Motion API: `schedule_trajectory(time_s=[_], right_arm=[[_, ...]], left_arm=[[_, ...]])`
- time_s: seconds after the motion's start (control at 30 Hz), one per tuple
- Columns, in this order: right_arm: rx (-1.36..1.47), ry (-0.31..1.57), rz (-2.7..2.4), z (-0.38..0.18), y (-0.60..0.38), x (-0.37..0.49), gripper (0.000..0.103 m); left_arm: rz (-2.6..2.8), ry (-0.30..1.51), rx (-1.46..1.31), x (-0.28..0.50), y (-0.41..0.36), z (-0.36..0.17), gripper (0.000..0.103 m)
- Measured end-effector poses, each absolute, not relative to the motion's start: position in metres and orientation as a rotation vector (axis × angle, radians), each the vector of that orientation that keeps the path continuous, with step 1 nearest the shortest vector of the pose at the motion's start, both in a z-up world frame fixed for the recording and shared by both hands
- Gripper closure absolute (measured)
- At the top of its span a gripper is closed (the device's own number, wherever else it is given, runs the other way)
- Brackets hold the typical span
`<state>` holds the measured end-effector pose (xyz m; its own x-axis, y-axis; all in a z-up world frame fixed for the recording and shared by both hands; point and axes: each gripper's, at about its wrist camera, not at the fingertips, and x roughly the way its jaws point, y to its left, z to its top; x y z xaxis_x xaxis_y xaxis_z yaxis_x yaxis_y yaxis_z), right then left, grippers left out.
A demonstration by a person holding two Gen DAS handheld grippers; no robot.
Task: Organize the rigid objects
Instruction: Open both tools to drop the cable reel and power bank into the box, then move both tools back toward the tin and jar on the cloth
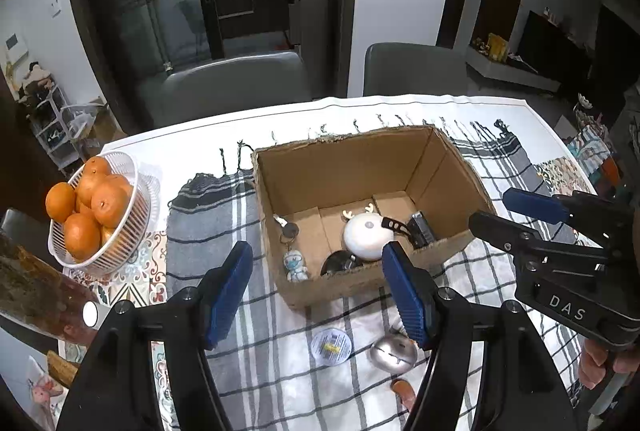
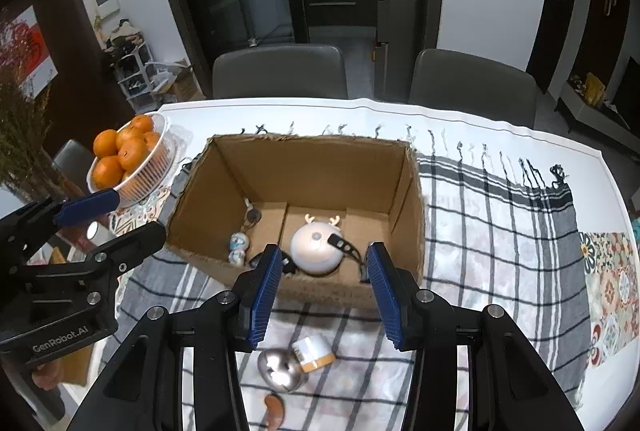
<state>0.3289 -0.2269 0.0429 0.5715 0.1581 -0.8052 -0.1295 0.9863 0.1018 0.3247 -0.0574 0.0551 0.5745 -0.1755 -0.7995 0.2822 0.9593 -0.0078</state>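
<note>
Three small things lie loose near the table's near edge: a shiny metal egg-shaped piece (image 2: 280,369), a stubby white-and-orange jar (image 2: 314,350) touching it, and an orange scrap (image 2: 275,407), all before the open cardboard box (image 2: 304,167). Left gripper (image 1: 320,295) and right gripper (image 2: 322,289) hover with fingers spread, empty. Polished metal looks slippery; gripping across its middle seems safest.

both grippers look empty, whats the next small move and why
Probably lower the right gripper onto the small jar lying just below its open, empty jaws: it and the silver bell are still on the cloth outside the cardboard box.
</note>
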Motion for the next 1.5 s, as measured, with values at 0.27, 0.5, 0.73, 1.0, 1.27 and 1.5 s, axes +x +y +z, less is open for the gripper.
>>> schedule_trajectory(time_s=[0.27,0.5,0.73,1.0,1.27,1.5], right_arm=[[0.036,0.961,0.177,0.037,-0.221,0.313,0.057],[0.046,0.981,0.179,0.027,-0.216,0.301,0.057],[0.039,0.999,0.186,0.017,-0.21,0.293,0.057],[0.035,1.032,0.187,0.0,-0.205,0.287,0.057],[0.036,1.074,0.188,-0.02,-0.202,0.286,0.057],[0.052,1.11,0.185,-0.038,-0.203,0.285,0.057]], left_arm=[[-0.28,0.933,0.129,0.31,-0.052,0.049,0.037],[-0.289,0.954,0.132,0.298,-0.047,0.039,0.037],[-0.292,0.977,0.142,0.289,-0.042,0.026,0.037],[-0.302,1.013,0.157,0.285,-0.038,0.008,0.037],[-0.32,1.079,0.169,0.285,-0.038,-0.015,0.037],[-0.345,1.148,0.182,0.286,-0.041,-0.039,0.037]])
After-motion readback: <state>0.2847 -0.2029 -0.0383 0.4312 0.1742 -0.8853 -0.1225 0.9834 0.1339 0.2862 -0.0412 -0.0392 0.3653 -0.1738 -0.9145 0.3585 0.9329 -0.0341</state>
